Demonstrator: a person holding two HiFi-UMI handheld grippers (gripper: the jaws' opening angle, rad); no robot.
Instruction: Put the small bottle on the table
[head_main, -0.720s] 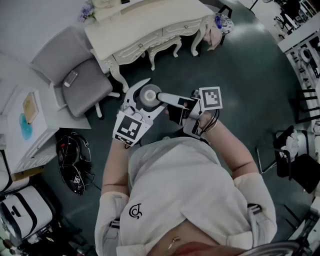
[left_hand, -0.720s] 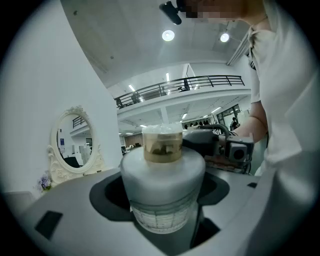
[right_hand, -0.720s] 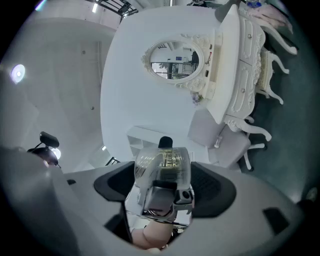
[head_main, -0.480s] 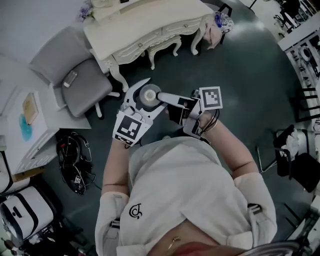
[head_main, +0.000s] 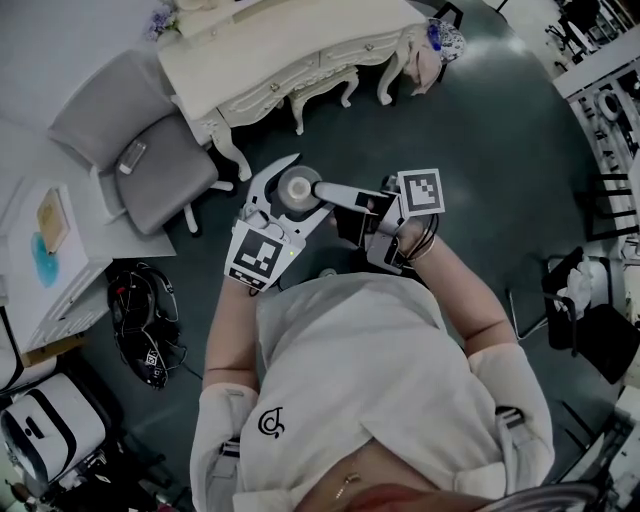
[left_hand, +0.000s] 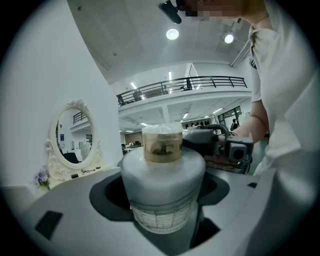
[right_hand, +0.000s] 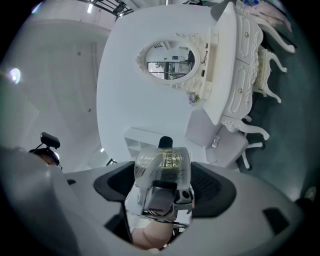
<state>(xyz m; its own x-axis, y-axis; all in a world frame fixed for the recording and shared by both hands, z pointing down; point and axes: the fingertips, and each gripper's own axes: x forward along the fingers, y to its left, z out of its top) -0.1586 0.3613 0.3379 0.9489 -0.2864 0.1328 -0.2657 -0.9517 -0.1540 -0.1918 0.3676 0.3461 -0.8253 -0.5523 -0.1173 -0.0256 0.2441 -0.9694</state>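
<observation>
Small bottle (left_hand: 162, 175) held in left tongs (head_main: 305, 190); right tongs (right_hand: 164, 181) straddle it.

Small bottle (head_main: 298, 187): top alone shows from head view; base hidden between left tongs (left_hand: 162, 195).

A large open hall staged as a mock bedroom: an ornate white dressing table (head_main: 270, 45) and grey armchair (head_main: 170, 180) stand upper left on a dark floor (head_main: 480, 150), while a railed mezzanine (left_hand: 200, 82) and ceiling spotlights (left_hand: 172, 34) run overhead
</observation>
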